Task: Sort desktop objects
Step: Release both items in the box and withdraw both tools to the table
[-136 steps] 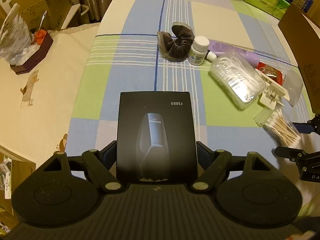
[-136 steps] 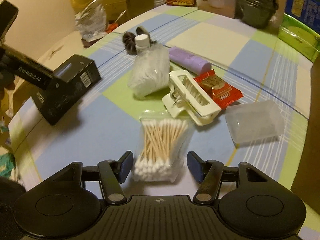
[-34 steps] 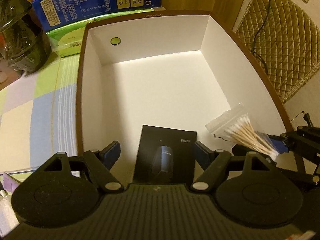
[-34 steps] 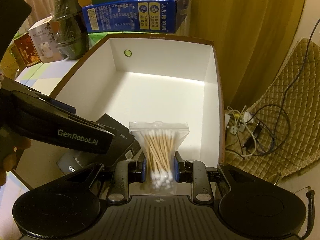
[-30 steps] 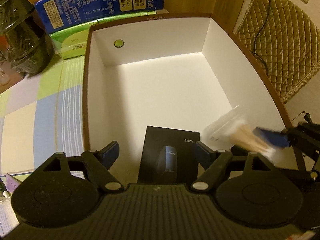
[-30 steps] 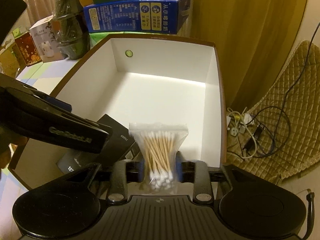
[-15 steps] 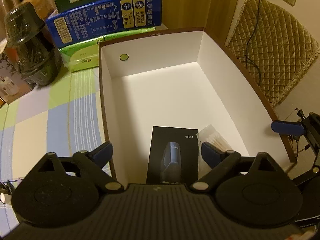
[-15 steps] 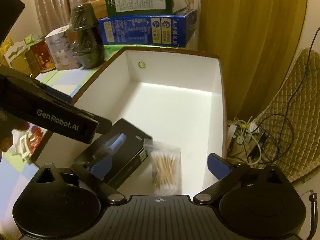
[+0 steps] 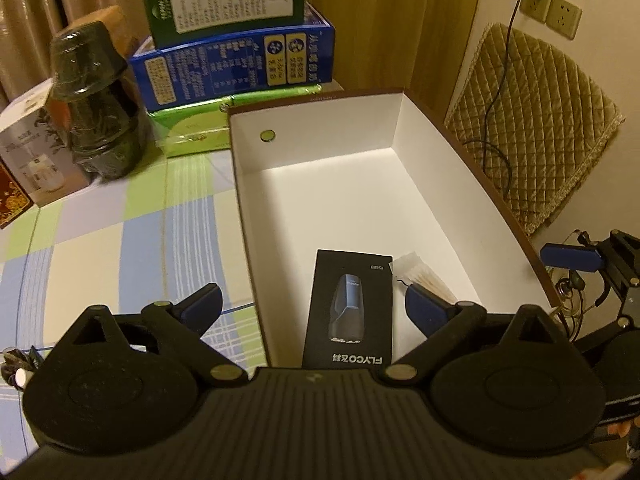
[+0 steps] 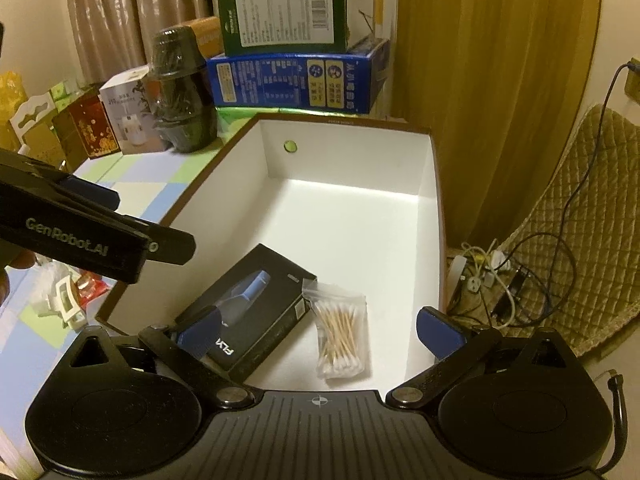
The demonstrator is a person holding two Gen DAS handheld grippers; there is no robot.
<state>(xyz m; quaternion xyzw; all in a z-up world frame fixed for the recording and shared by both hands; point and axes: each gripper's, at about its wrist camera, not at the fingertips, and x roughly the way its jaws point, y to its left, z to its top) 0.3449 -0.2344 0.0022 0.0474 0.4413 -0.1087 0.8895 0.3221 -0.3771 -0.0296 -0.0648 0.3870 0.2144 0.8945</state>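
Both the left gripper (image 9: 313,307) and right gripper (image 10: 320,330) hover spread apart, holding nothing; below them the black box (image 10: 248,307) and swab bag (image 10: 341,333) lie touching at the near end of the carton (image 10: 348,128)

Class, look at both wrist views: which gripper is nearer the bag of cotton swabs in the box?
Right. The right gripper hangs open directly over the bag of cotton swabs; the left gripper, also open, sits over the black box beside it.
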